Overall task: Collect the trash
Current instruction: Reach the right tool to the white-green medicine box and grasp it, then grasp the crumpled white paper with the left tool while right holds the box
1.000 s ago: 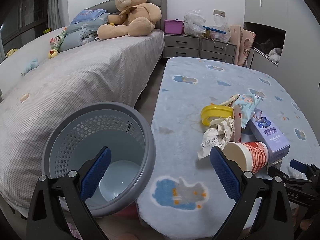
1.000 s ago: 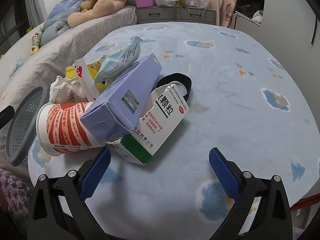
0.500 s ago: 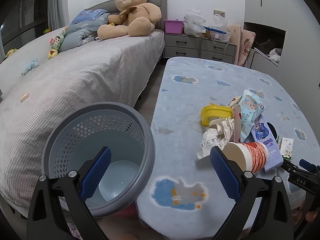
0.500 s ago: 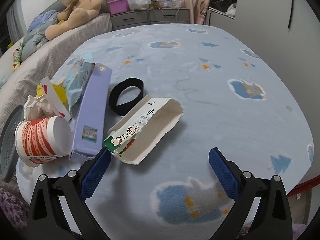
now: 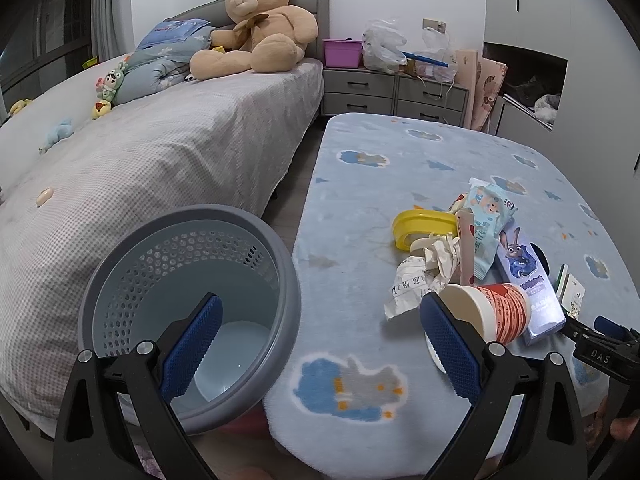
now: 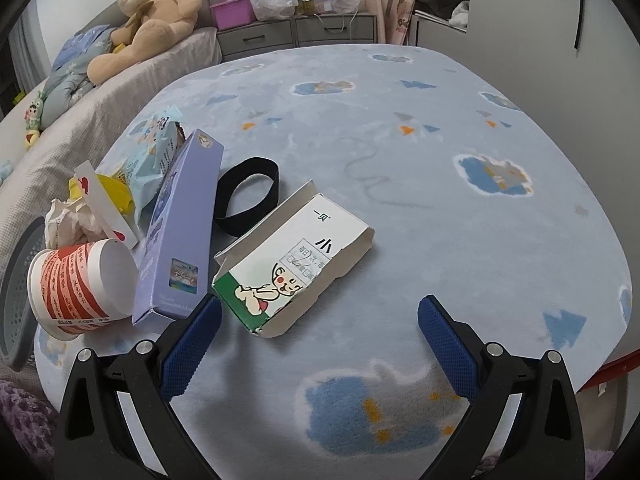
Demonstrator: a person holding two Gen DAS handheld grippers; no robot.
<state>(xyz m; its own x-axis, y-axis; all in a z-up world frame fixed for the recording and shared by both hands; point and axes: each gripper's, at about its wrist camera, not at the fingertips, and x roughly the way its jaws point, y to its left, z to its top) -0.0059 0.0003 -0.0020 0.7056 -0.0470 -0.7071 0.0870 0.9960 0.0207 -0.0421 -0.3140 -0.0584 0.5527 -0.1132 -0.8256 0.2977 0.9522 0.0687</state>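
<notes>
Best, with both grippers' fingers apart and empty, the right gripper (image 6: 319, 338) straddles the torn carton (image 6: 294, 270) squarely, then carries it to the bin (image 5: 192, 312).

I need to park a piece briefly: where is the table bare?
Bare: the far half beyond the black band, and the right side past the white carton. Crowded: the left edge, from the paper cup and purple box to the wrappers.

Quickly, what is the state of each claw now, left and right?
Left claw: open, holding nothing, above the waste basket rim and the table edge.
Right claw: open, holding nothing, just before the torn white carton.
</notes>
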